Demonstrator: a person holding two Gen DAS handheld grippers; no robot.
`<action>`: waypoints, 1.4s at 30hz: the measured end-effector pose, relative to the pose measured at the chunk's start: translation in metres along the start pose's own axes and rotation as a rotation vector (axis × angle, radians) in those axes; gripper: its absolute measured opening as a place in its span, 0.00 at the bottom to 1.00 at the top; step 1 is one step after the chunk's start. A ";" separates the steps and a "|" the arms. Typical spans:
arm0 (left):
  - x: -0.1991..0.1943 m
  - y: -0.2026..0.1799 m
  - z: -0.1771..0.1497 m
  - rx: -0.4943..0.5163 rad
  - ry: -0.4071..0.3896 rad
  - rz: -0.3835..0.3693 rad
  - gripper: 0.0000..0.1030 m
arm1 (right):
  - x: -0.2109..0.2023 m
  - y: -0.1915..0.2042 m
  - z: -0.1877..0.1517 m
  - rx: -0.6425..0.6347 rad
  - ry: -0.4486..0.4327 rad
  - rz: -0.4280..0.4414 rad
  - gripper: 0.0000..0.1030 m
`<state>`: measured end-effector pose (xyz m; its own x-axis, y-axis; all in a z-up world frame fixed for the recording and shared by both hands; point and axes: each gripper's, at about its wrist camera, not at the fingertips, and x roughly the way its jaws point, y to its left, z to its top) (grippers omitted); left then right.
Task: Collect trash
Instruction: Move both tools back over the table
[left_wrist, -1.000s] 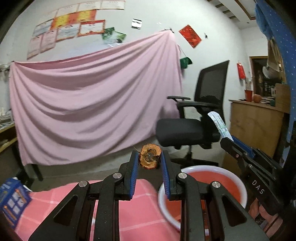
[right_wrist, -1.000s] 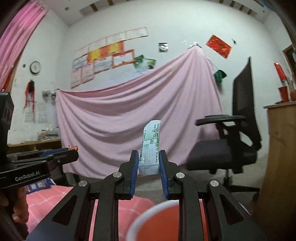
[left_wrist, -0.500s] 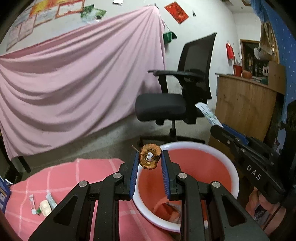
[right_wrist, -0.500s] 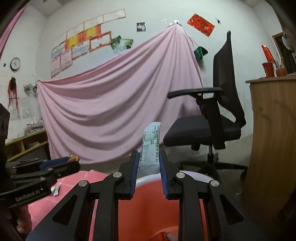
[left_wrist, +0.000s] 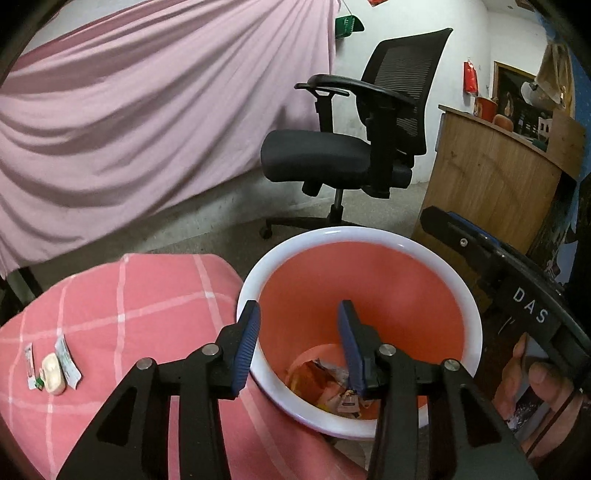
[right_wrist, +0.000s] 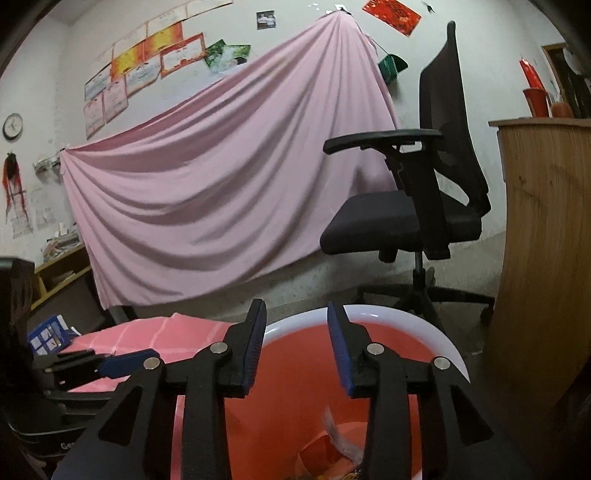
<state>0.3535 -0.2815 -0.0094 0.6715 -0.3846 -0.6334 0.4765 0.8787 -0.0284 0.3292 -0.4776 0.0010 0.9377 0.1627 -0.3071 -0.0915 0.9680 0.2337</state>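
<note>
Both grippers, L (left_wrist: 299, 332) & R (right_wrist: 296, 332), opening, now empty over bin (left_wrist: 436, 251)

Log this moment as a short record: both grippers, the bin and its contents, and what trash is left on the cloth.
left gripper: jaws opening, nothing between them, over the bin
right gripper: jaws opening, nothing between them, over the bin
bin: red inside, white rim, beside the pink checked cloth
bin contents: crumpled wrappers at the bottom
left on cloth: two small packets and a pale oval piece, lying close together
</note>
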 end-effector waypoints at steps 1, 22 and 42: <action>0.000 0.001 0.001 -0.004 0.000 0.002 0.37 | 0.001 0.000 0.000 0.001 0.003 -0.004 0.34; -0.094 0.096 -0.007 -0.242 -0.268 0.208 0.95 | -0.015 0.047 0.020 0.013 -0.184 0.010 1.00; -0.187 0.212 -0.071 -0.380 -0.493 0.476 0.97 | -0.001 0.169 0.019 -0.130 -0.325 0.183 1.00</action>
<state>0.2888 -0.0036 0.0479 0.9717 0.0546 -0.2299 -0.0929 0.9829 -0.1591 0.3194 -0.3172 0.0581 0.9574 0.2858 0.0413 -0.2888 0.9481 0.1327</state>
